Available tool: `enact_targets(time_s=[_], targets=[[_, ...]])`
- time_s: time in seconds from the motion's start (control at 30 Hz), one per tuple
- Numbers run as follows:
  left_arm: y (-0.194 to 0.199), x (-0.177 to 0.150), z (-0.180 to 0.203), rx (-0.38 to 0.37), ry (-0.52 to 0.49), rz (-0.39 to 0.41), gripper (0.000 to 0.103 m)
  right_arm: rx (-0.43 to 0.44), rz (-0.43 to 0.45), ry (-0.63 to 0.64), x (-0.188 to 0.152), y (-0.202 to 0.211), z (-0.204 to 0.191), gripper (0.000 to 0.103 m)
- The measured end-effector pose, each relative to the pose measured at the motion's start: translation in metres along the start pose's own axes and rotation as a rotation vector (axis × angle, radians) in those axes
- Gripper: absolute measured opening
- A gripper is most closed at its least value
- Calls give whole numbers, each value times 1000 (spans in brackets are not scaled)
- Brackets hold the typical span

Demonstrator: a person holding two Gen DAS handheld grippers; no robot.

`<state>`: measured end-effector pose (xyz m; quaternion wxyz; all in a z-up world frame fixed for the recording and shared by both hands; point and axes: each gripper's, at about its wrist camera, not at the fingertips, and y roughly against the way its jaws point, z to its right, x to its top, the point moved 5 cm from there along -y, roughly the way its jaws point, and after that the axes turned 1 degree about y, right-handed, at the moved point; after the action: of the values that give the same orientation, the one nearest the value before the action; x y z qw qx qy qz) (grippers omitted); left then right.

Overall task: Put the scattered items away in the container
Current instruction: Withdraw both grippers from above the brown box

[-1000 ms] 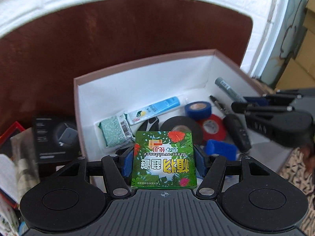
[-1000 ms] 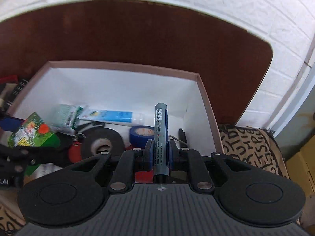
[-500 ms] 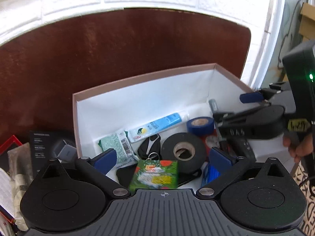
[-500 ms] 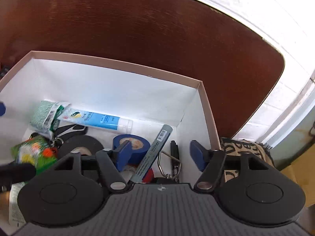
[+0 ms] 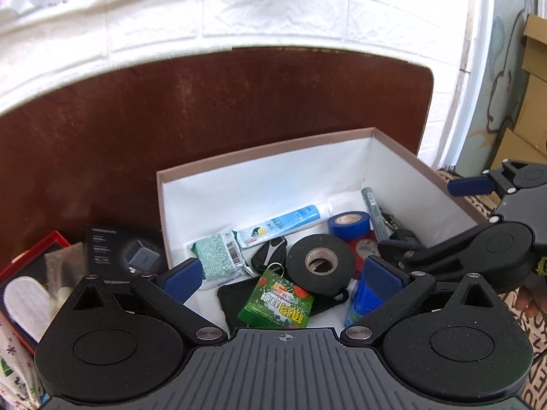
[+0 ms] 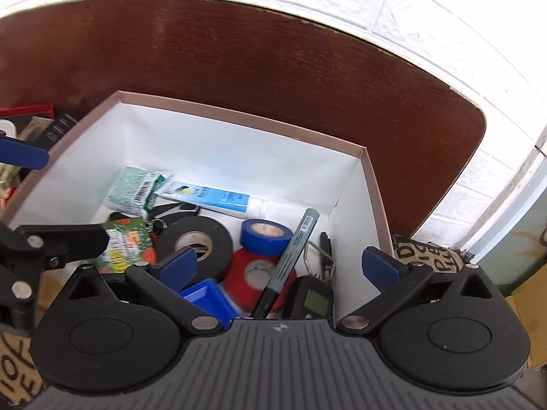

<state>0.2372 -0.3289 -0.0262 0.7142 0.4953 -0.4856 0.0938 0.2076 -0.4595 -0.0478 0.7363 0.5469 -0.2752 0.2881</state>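
A white box with a pink rim (image 5: 259,152) (image 6: 246,116) stands on the brown table. The green packet (image 5: 277,302) (image 6: 128,246) lies inside it near the front, beside a black tape roll (image 5: 319,261) (image 6: 196,239). The grey marker (image 5: 372,212) (image 6: 290,253) lies slanted at the box's right side across the red tape (image 6: 256,273). My left gripper (image 5: 282,278) is open and empty above the packet. My right gripper (image 6: 282,263) is open and empty above the marker.
The box also holds a blue tape roll (image 6: 265,235), a blue tube (image 5: 290,220), a green sachet (image 5: 218,256), a key fob (image 5: 270,256) and a small blue box (image 6: 205,299). Left of the box lie a black carton (image 5: 119,249) and a red tray (image 5: 30,280).
Both grippers opened. The green packet dropped from my left gripper and the marker from my right into the box. Both grippers have since drawn back and up.
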Motion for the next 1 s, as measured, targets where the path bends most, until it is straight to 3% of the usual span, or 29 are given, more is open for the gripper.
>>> enact_targets(time_s=[0.53, 0.8, 1.0], targets=[[91, -32, 18, 76, 14, 134, 103, -1, 142, -7, -34, 105, -16, 102], [126, -72, 25, 123, 33, 133, 103, 31, 170, -29, -74, 153, -31, 102], [140, -97, 27, 95, 40, 96, 103, 42, 164, -35, -101, 174, -42, 102]])
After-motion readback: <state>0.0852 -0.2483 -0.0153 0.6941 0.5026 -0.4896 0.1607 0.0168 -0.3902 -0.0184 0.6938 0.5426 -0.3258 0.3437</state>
